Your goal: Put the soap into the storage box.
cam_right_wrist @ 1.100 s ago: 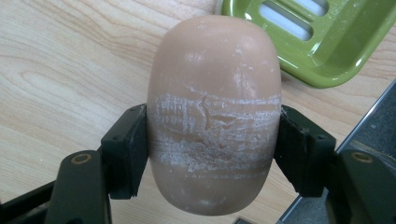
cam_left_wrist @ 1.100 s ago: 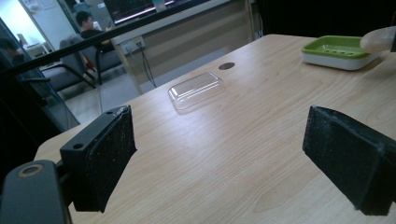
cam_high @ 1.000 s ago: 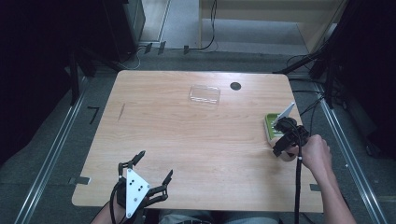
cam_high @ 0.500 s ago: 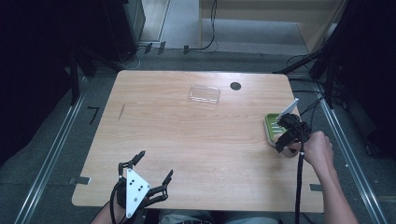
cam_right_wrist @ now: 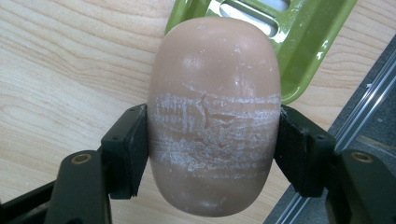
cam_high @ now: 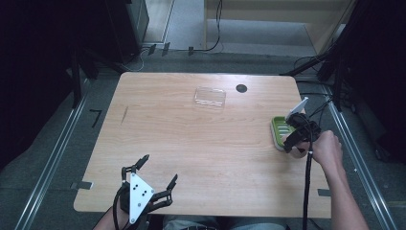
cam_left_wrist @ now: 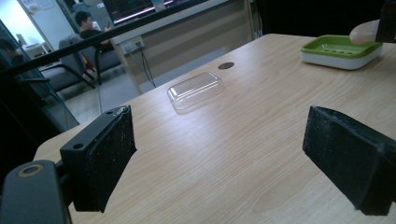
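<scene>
A beige oval bar of soap (cam_right_wrist: 215, 116), its surface scuffed white, is clamped between the pads of my right gripper (cam_right_wrist: 214, 151). It hangs just above the table at the near corner of a green soap dish (cam_right_wrist: 317, 42). In the high view my right gripper (cam_high: 292, 143) is at the table's right edge, over the near end of the dish (cam_high: 279, 129). My left gripper (cam_high: 158, 168) rests open at the front left, its jaws (cam_left_wrist: 219, 154) wide apart with nothing between them. From there the soap (cam_left_wrist: 364, 32) shows beside the dish (cam_left_wrist: 341, 49).
A clear plastic lid (cam_high: 209, 97) lies on the far middle of the wooden table, with a round black hole (cam_high: 241, 88) just right of it. A metal rail runs past the table's right edge, close to the dish.
My right gripper has shifted slightly away from the person, toward the dish, still holding the soap. The left gripper has stayed put.
</scene>
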Demonstrator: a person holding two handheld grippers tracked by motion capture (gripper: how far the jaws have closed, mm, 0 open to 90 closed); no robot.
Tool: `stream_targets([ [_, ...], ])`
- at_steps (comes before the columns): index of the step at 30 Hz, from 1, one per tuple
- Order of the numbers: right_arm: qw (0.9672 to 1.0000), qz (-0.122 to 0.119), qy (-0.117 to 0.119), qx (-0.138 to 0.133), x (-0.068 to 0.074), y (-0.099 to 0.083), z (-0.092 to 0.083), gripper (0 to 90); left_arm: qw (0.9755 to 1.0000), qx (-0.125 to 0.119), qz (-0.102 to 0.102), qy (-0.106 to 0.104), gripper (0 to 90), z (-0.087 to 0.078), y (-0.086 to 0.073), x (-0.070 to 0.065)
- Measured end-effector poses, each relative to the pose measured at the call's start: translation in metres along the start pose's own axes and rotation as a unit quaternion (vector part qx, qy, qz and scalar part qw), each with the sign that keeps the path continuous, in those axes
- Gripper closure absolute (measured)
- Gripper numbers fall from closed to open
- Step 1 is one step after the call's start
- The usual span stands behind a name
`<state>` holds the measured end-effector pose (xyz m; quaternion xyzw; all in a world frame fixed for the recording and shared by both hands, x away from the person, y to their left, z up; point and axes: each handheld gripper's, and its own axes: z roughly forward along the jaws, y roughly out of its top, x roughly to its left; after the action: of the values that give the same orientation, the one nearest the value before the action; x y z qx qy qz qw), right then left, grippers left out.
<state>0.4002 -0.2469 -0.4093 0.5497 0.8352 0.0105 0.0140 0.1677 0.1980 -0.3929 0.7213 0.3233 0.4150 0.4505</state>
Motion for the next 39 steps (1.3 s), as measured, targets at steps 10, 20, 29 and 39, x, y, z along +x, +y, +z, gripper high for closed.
stream_targets([
  [10,1.0,0.006,0.001,0.001,-0.004,0.006,0.0,33.5,1.0,0.001,0.001,0.001,9.9,0.0,0.0,0.0],
  [20,1.0,0.007,0.001,-0.002,-0.005,0.012,-0.001,33.6,1.0,0.0,-0.001,0.0,10.0,0.0,0.0,0.0],
  [29,1.0,0.004,-0.004,-0.008,-0.005,0.018,-0.005,33.6,1.0,0.001,0.0,0.0,9.9,0.0,0.0,0.0],
  [39,0.9999,0.011,-0.002,-0.011,-0.007,0.027,-0.008,33.6,1.0,0.0,0.0,0.0,10.0,0.0,0.0,0.0],
])
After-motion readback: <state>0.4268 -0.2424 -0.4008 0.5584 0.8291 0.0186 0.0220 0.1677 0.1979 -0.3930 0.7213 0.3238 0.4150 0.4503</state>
